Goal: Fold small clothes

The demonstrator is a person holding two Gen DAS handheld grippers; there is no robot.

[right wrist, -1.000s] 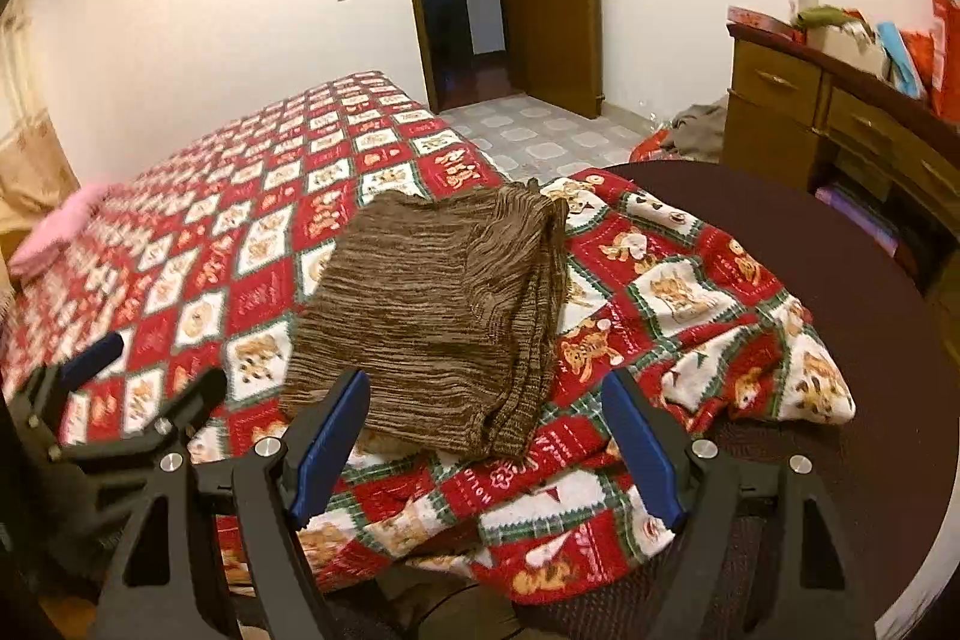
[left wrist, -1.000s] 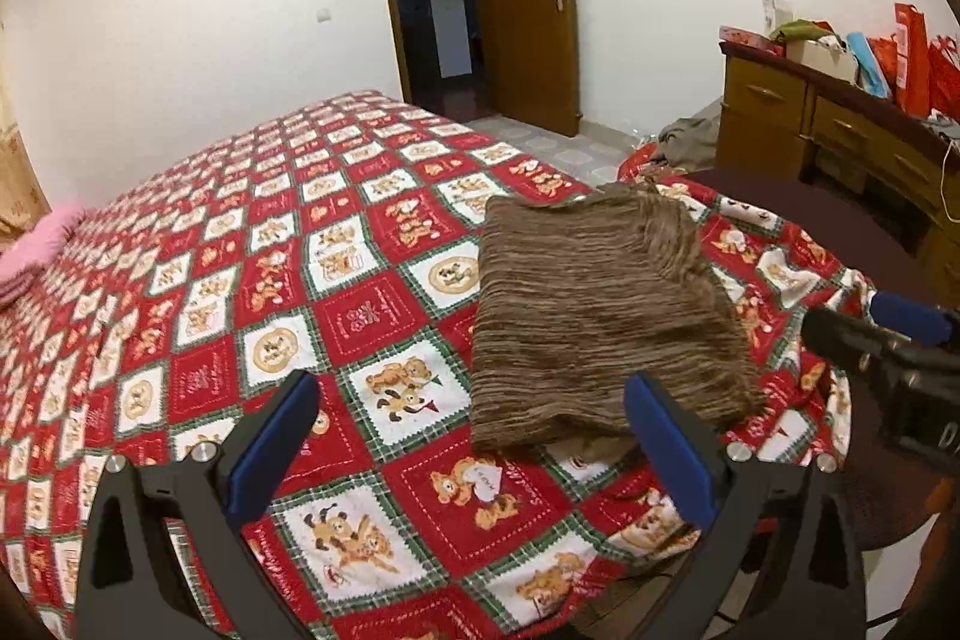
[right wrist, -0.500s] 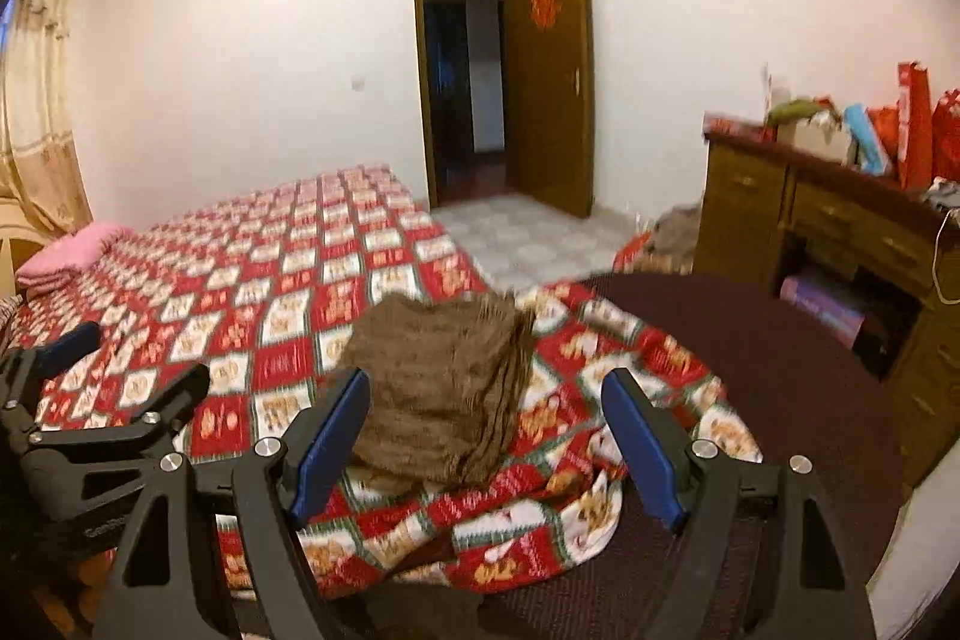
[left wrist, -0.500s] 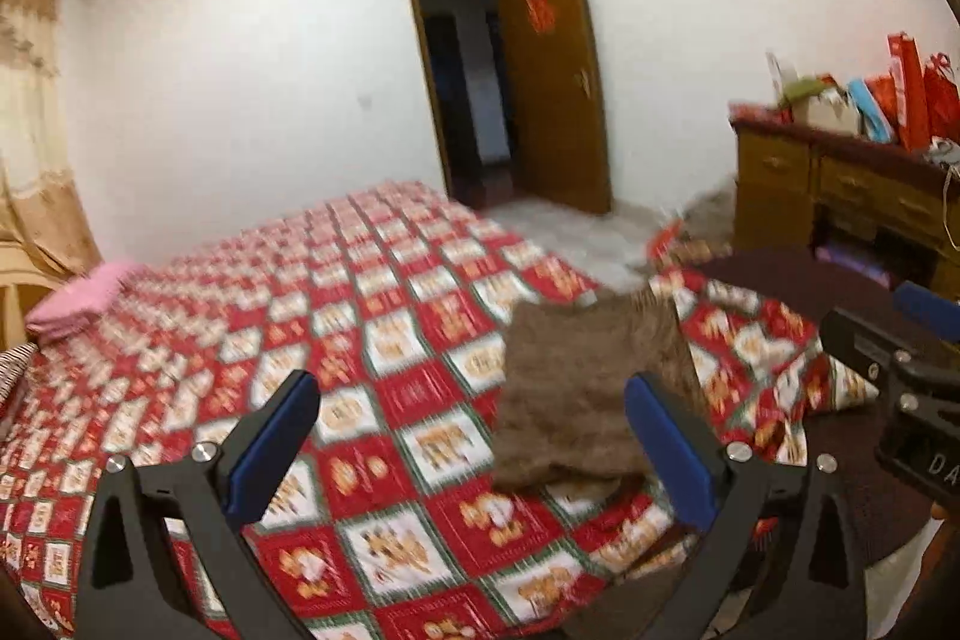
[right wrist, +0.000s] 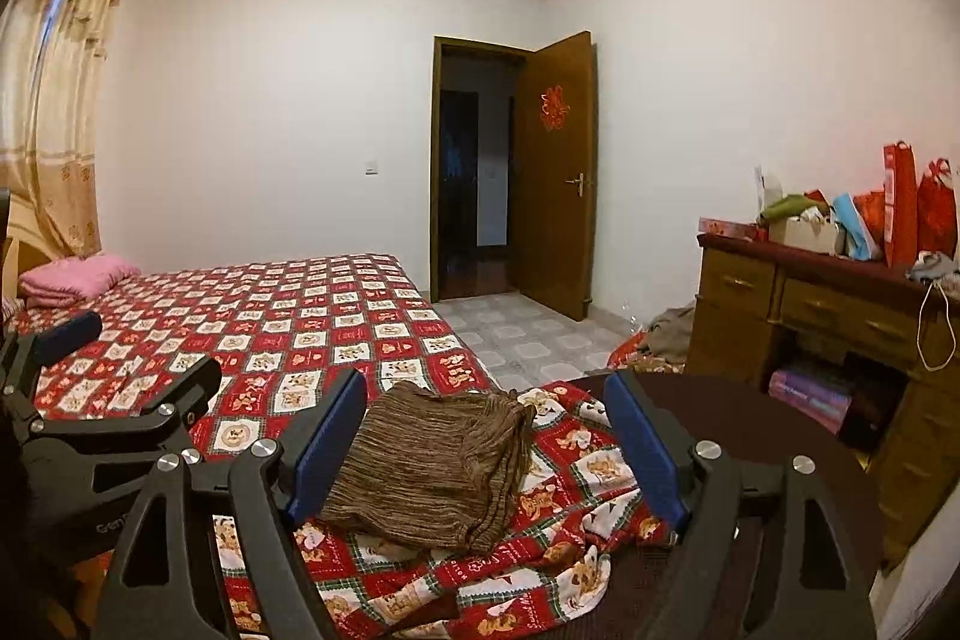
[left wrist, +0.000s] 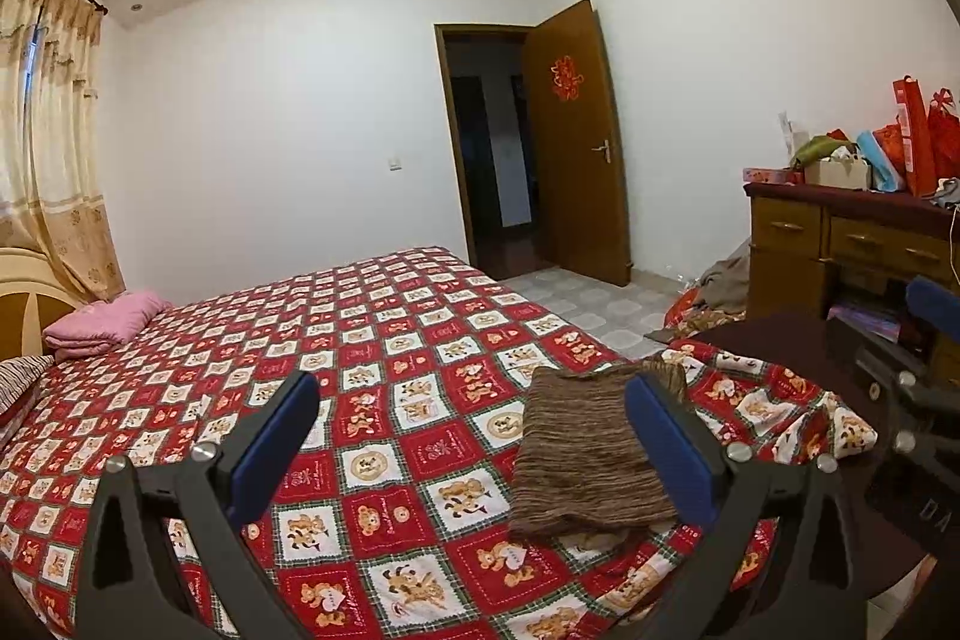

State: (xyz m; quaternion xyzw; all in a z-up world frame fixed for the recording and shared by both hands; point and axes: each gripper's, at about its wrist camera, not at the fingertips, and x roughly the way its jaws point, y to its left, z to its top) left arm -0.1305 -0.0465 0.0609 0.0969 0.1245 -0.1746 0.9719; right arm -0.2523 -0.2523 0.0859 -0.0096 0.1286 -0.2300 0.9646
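A folded brown knitted garment lies on the red patterned bedspread near the bed's corner; it also shows in the right wrist view. My left gripper is open and empty, held back from the garment with its right finger in front of the garment's right side. My right gripper is open and empty, held back from the garment, with the garment showing between its fingers. Each gripper shows at the edge of the other's view.
A dark round table stands to the right under the bedspread's corner. A wooden dresser with bags on top is at the right wall. A pink folded cloth lies at the bed's head. An open door is at the back.
Both grippers have pulled back and tilted up from the garment, so the views show more of the room and ceiling. The garment lies still. Both grippers stay open.
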